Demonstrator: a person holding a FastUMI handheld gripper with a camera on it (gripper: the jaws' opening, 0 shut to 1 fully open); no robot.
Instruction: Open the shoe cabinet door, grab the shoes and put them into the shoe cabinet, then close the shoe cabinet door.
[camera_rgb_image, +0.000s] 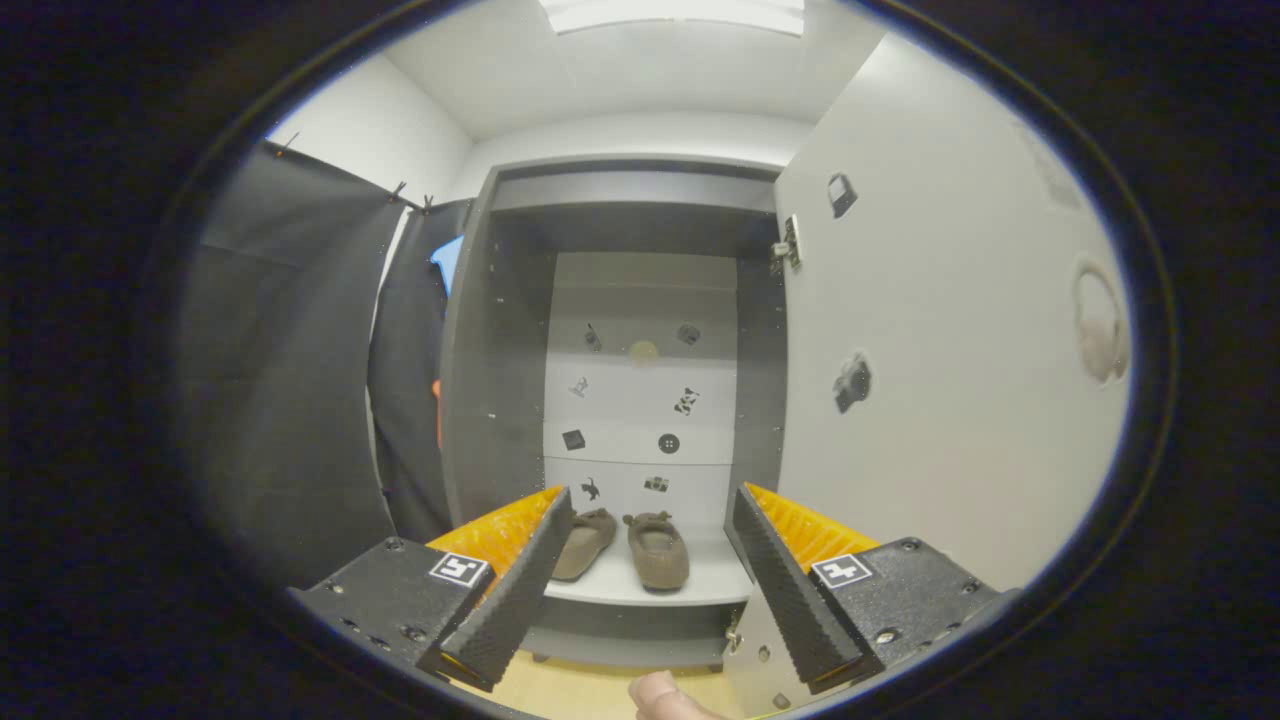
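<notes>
The gripper (650, 520) is held in front of the shoe cabinet (500, 400) with its two fingers (520, 590) spread wide and nothing between them but open air; through the gap the cabinet's inside shows straight ahead. The cabinet door (950, 350) stands swung open on the right side, hung on a metal hinge (788, 246) at the top corner of the opening, and its pale inner face bears two dark stickers (852, 382) and a round recessed pull (1100, 322) near its far edge. The pair of shoes (630, 545), soft brown slip-ons, lies on the bottom shelf (710, 580) of the cabinet, side by side with toes pointing toward the back wall; the left shoe sits close to the shelf's left edge and is partly hidden behind the left finger, the right shoe lies near the middle of the shelf, clear of both fingers. The back panel (640, 400) of the cabinet is light and dotted with small dark stickers; the side walls are grey. Black cloth (290, 400) hangs to the left of the cabinet; a strip of pale wooden floor (570, 695) shows beneath the bottom shelf, and a person's fingertip (665, 695) shows low down between the fingers.
</notes>
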